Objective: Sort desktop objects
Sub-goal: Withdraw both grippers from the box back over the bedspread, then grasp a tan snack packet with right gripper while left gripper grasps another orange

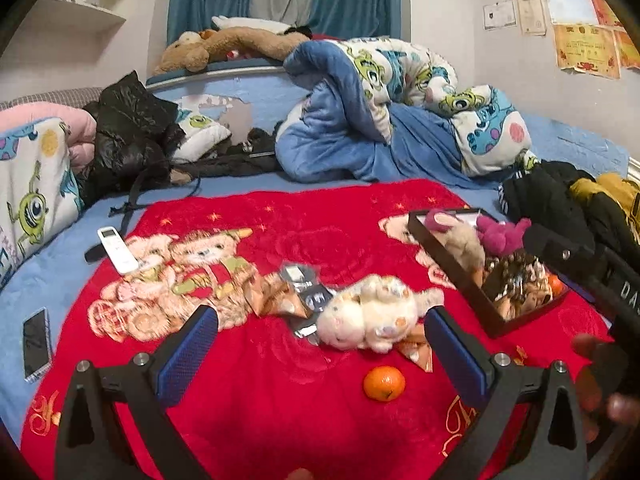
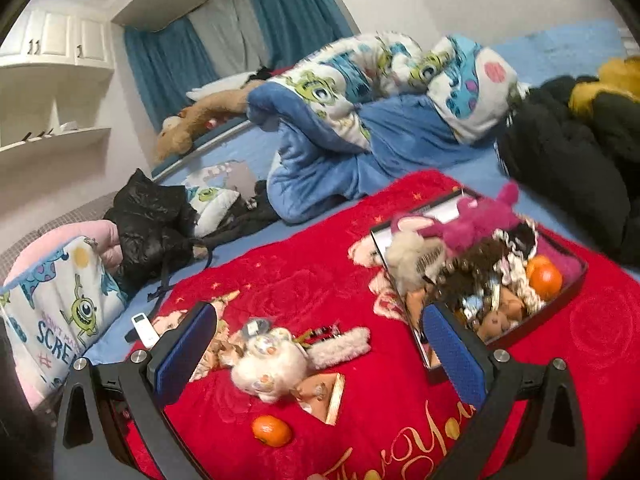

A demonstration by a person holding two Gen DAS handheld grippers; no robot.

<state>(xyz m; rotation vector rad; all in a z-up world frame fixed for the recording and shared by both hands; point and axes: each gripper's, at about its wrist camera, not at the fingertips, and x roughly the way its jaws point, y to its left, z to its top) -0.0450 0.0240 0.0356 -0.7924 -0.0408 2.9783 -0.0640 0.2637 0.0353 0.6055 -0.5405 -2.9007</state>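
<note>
A white plush toy [image 1: 370, 314] lies on the red blanket [image 1: 260, 392], on top of snack packets [image 1: 298, 292]; it also shows in the right wrist view [image 2: 276, 360]. A tangerine [image 1: 384, 383] lies in front of it, also seen from the right wrist [image 2: 272, 431]. A dark box [image 1: 452, 270] at the right holds plush toys, packets and another tangerine [image 2: 544, 278]; the box also shows in the right wrist view [image 2: 520, 332]. My left gripper [image 1: 320, 356] is open and empty just short of the white plush. My right gripper [image 2: 320, 356] is open and empty above the blanket.
A white remote [image 1: 117, 249] and a phone [image 1: 37, 343] lie at the left. Quilts [image 1: 400, 120], black jackets [image 1: 132, 140] and dark clothes [image 2: 568, 160] crowd the bed behind. The right hand and its gripper [image 1: 600, 312] sit at the right edge of the left wrist view.
</note>
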